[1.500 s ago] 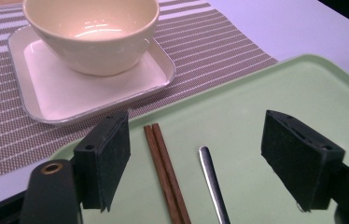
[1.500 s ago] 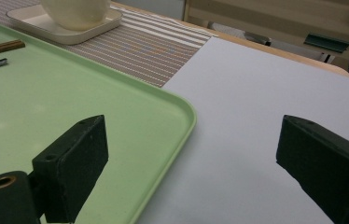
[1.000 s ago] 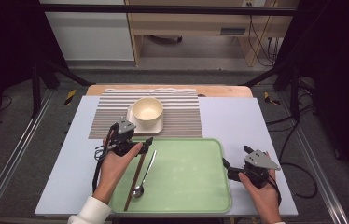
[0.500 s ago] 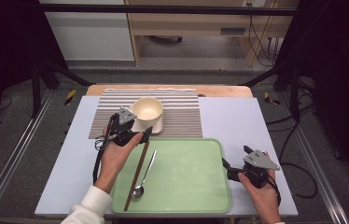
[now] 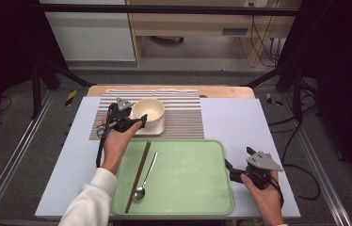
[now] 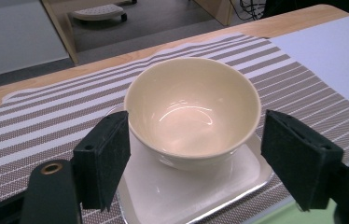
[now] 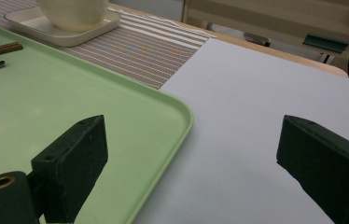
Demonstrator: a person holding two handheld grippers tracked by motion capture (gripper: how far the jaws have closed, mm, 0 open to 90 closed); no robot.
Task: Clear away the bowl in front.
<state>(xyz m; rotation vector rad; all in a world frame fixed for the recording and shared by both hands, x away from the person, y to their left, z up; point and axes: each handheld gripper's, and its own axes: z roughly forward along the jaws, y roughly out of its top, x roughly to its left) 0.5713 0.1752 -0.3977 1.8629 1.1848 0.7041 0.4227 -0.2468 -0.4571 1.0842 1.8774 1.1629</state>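
Bowl [image 6: 192, 112] sits on a small plate [image 6: 196, 186] near the counter's far edge, directly ahead of the left tool [image 6: 193, 158]. Its jaws, just closing, straddle it without contact. Right tool [image 7: 196, 172] released, idle.

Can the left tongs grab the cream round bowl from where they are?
Probably yes. The left tongs have been closing, with the cream round bowl between the black pads, which do not yet press on it. Nothing blocks the way; the bowl sits on a small white square plate.
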